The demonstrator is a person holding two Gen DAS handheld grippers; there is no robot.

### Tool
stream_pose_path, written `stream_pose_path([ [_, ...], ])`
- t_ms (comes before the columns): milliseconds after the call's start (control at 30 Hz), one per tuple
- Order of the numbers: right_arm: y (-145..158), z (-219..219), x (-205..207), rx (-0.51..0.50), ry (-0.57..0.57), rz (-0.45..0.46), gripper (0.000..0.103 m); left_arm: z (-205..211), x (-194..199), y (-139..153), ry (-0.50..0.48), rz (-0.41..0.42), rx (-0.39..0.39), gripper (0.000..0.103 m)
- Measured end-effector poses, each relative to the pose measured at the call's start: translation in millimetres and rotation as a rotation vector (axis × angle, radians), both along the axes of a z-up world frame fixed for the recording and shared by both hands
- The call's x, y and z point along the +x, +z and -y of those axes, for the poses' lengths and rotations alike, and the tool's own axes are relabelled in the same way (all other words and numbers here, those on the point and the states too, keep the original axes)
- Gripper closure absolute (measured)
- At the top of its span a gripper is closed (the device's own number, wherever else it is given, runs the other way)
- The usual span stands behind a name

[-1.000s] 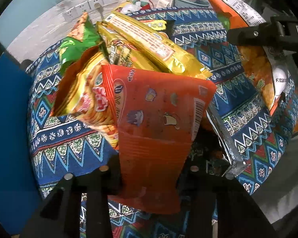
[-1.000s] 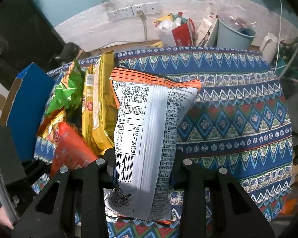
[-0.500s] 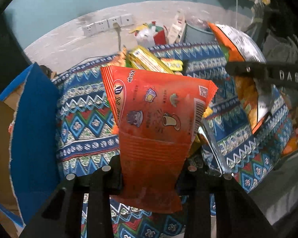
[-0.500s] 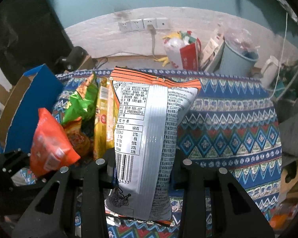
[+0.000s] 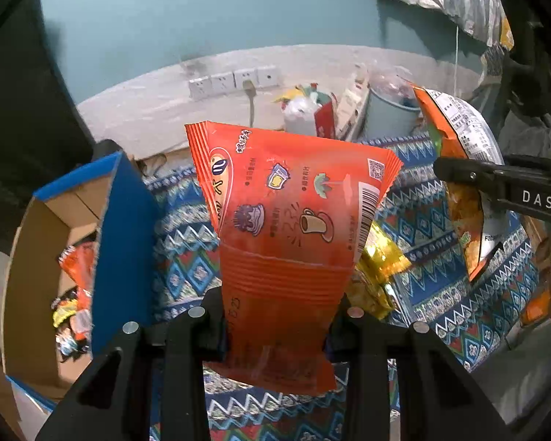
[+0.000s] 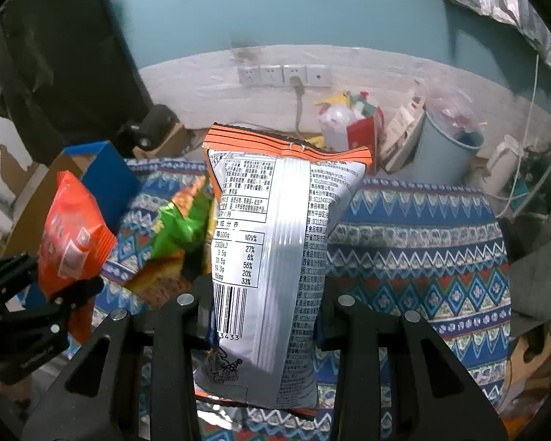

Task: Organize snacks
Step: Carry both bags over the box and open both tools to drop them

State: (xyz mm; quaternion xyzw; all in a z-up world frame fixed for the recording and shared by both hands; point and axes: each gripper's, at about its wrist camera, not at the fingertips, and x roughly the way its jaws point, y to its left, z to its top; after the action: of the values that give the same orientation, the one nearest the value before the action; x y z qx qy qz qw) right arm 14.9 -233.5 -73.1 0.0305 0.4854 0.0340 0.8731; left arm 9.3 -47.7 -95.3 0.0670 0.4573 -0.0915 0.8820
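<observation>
The orange-red snack bag (image 5: 290, 242) stands upright, long axis vertical, pinched low down by the left gripper (image 5: 275, 330) above the patterned cloth (image 5: 459, 294). The silver chip bag (image 6: 275, 257) stands likewise, clamped in the right gripper (image 6: 264, 327). A blue cardboard box (image 5: 125, 242) sits left, seemingly holding more packets.

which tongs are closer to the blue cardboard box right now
Left. The left tongs, holding the red snack bag, hang right beside the blue cardboard box; the right tongs sit farther off, across the snack pile.
</observation>
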Motion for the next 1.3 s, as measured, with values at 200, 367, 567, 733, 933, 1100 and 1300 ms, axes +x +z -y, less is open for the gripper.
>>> stream_pose_path([
  [200, 13.5, -13.8, 5.4, 0.014, 0.022, 0.031, 0.068, -18.3, 0.9, 11.0, 0.034, 0.031, -0.015, 0.067],
  [367, 21.0, -26.8, 11.6, 0.024, 0.043, 0.044, 0.068, -35.6, -0.4, 22.1, 0.062, 0.065, -0.028, 0.067],
  [567, 26.3, -50.5, 19.7, 0.029, 0.08, 0.052, 0.068, -60.6, -0.1, 33.8, 0.108, 0.08, -0.059, 0.067],
  [733, 26.2, -72.7, 28.6, 0.028, 0.116, 0.053, 0.068, -86.4, -1.3, 38.0, 0.154, 0.094, -0.07, 0.067],
  [933, 21.7, -103.5, 38.5, 0.031, 0.163, 0.052, 0.068, -118.8, -2.3, 39.5, 0.218, 0.096, -0.084, 0.067],
  [1100, 16.1, -131.5, 46.8, 0.034, 0.207, 0.047, 0.068, -147.3, -5.3, 37.6, 0.264, 0.096, -0.08, 0.067],
  [1300, 12.5, -166.2, 60.8, 0.045, 0.256, 0.038, 0.068, -182.3, -5.1, 29.8, 0.334, 0.077, -0.095, 0.067],
])
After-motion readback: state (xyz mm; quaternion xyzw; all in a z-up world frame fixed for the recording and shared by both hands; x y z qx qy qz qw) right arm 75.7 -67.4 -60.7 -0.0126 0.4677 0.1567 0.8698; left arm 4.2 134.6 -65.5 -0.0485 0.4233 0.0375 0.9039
